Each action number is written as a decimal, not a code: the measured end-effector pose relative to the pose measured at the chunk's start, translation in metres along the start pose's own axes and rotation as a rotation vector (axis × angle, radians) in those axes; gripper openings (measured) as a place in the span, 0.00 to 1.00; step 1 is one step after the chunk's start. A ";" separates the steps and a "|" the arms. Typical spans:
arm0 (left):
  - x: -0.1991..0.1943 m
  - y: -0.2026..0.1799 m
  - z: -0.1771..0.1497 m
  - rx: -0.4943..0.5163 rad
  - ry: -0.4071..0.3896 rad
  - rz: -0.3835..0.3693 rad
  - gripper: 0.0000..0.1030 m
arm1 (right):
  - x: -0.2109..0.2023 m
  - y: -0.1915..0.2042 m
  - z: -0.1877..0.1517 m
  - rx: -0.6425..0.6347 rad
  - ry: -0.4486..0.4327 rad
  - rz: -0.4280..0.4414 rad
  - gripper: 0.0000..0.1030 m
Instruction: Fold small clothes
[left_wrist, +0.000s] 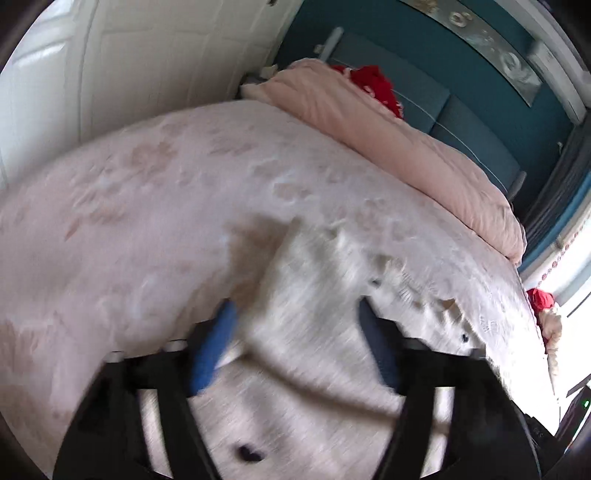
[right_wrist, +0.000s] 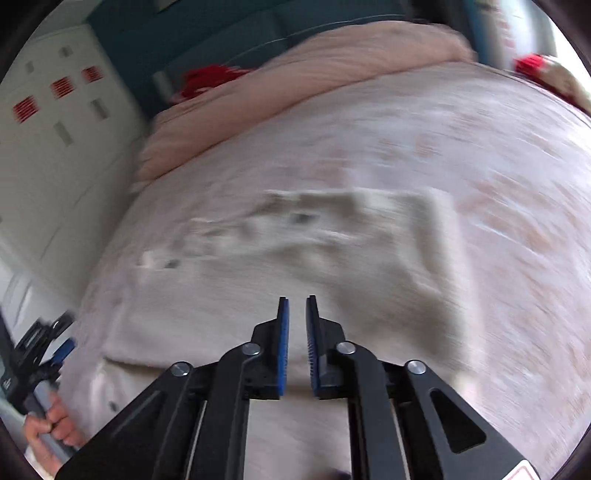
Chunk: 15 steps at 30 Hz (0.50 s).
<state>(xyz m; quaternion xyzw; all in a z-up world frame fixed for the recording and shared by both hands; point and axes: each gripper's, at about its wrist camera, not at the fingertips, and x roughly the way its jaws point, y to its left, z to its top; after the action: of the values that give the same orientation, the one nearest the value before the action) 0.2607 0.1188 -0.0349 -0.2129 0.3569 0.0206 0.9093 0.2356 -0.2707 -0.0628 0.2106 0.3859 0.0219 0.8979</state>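
My left gripper (left_wrist: 295, 332) stands released over the pale garment (left_wrist: 314, 295) at lower centre; my right gripper (right_wrist: 297, 314) is nearly clenched, empty.

1. No text, label, brand or number can be read in either view; both pictures are blurred.
2. The white cabinet doors (right_wrist: 55, 110) in the right wrist view carry red patches (right_wrist: 25, 107), too smeared to tell whether they hold writing.
3. A red-edged sticker (right_wrist: 524, 472) sits on the right gripper's (right_wrist: 297, 301) frame at the bottom edge of that view, cut off, with nothing legible on it.
4. A dark device (left_wrist: 580, 406) at the right edge of the left wrist view shows a small green light, no readable marking.
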 end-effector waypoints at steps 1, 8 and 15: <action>0.009 -0.009 0.003 0.015 0.017 -0.010 0.71 | 0.010 0.014 0.005 -0.023 0.005 0.016 0.09; 0.114 -0.033 -0.010 0.147 0.219 0.136 0.66 | 0.114 0.106 0.006 -0.196 0.177 0.085 0.09; 0.128 -0.012 -0.006 0.199 0.176 0.180 0.66 | 0.120 0.016 0.024 0.073 0.085 0.002 0.00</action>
<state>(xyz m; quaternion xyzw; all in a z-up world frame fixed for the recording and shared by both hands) 0.3540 0.0905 -0.1186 -0.0897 0.4531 0.0479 0.8857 0.3385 -0.2409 -0.1233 0.2425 0.4240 0.0178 0.8724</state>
